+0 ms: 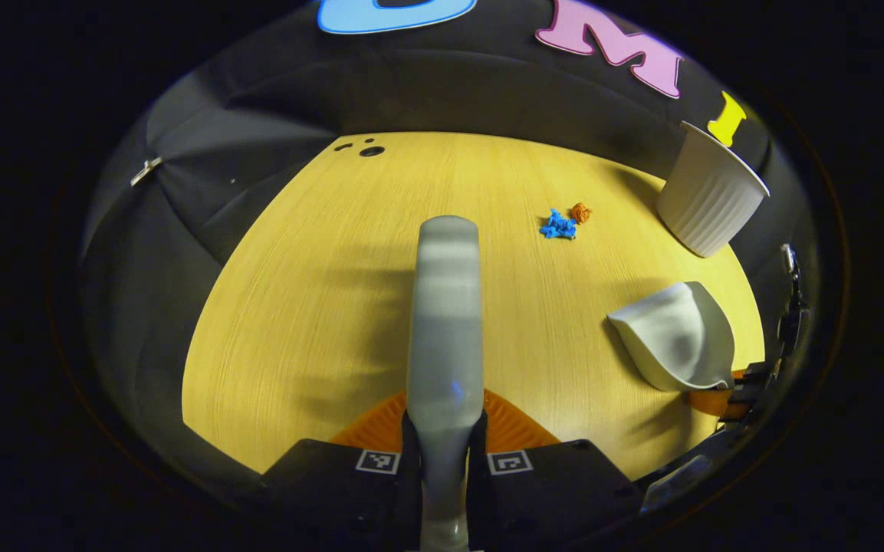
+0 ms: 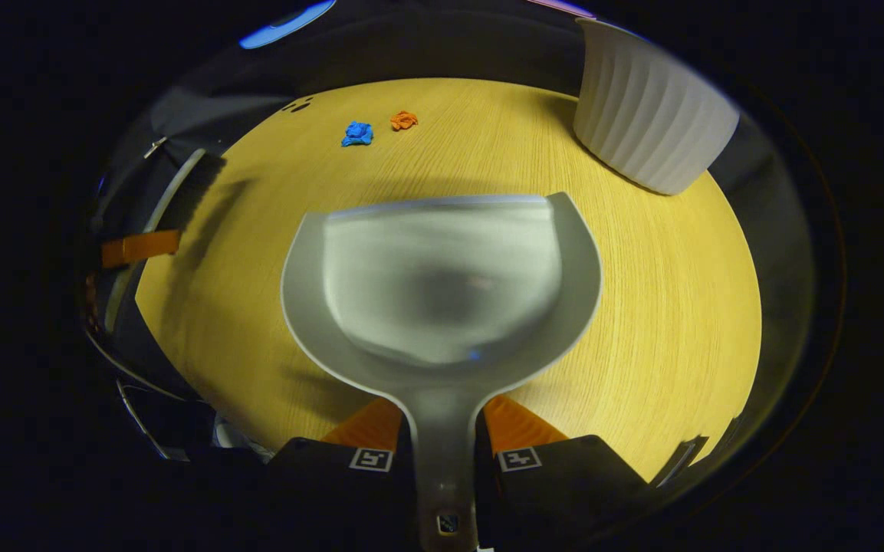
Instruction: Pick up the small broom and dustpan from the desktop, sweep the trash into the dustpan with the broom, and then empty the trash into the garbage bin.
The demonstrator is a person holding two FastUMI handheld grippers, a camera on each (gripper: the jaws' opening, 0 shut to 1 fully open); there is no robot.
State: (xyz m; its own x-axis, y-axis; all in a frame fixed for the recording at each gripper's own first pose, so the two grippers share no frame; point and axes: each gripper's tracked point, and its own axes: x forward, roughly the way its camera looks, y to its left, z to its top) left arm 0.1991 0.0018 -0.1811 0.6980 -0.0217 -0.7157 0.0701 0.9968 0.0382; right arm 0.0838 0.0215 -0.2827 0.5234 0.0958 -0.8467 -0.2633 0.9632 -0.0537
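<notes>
My left gripper is shut on the handle of the small grey broom, which points forward above the yellow desktop. Shut on the handle of the grey dustpan, my right gripper holds the pan just over the desk. In the left gripper view that dustpan hangs at the right, with the right gripper behind it. A blue paper scrap and an orange scrap lie side by side on the desk ahead. From the right gripper view both scraps, blue and orange, lie far ahead to the left.
A white ribbed garbage bin stands at the desk's far right edge, close ahead-right of the dustpan. The left gripper with the broom shows at the left. Small holes mark the desk's far end.
</notes>
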